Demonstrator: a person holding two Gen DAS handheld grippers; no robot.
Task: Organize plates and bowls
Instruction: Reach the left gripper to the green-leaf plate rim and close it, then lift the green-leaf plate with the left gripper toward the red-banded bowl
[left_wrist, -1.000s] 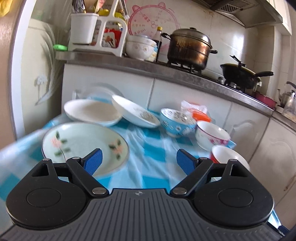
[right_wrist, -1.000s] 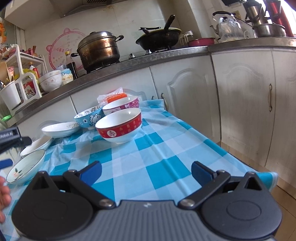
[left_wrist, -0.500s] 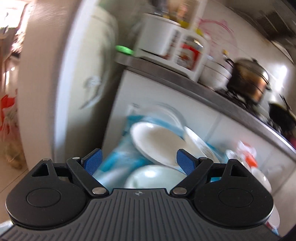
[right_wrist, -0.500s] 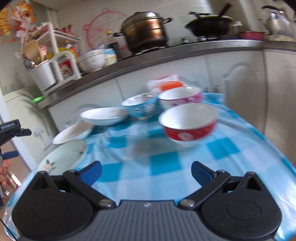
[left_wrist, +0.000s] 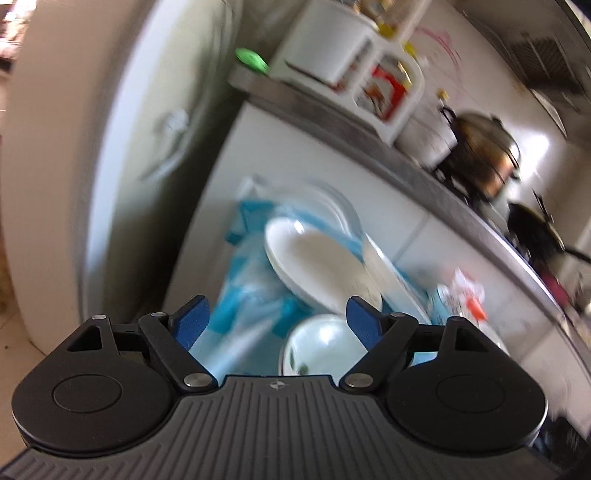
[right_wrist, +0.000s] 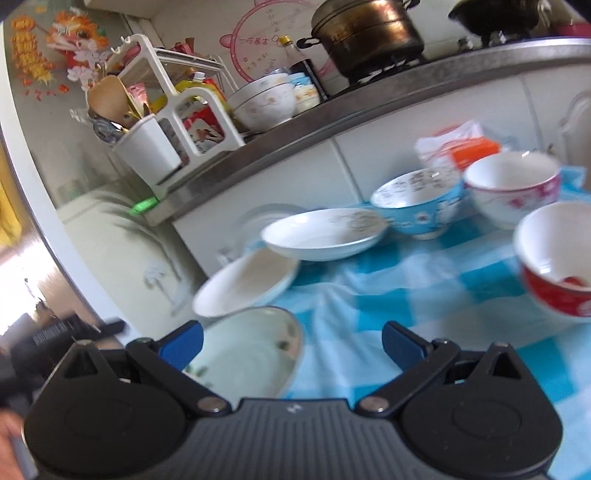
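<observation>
On the blue checked tablecloth (right_wrist: 399, 310) lie three plates: a pale green flowered plate (right_wrist: 251, 354) nearest me, a plain white plate (right_wrist: 245, 282) behind it, and a white patterned plate (right_wrist: 325, 236) further back. Right of them stand a blue bowl (right_wrist: 421, 206), a pink-flowered white bowl (right_wrist: 513, 188) and a red bowl (right_wrist: 557, 258). My right gripper (right_wrist: 291, 343) is open, hovering just above the green plate's right edge. My left gripper (left_wrist: 277, 321) is open and empty at the table's left end, tilted, facing the white plate (left_wrist: 314, 262) and green plate (left_wrist: 325, 343); that view is blurred.
White cabinets and a steel counter (right_wrist: 332, 107) run behind the table, carrying a utensil rack (right_wrist: 166, 125), stacked bowls (right_wrist: 266, 103) and a large pot (right_wrist: 365, 33). A white fridge (left_wrist: 122, 147) stands left of the table. A plastic packet (right_wrist: 461, 144) lies behind the bowls.
Both grippers have swung left. The left one moved off the table's left end and tilted toward the fridge. The right one came in over the green plate. Both stay open.
</observation>
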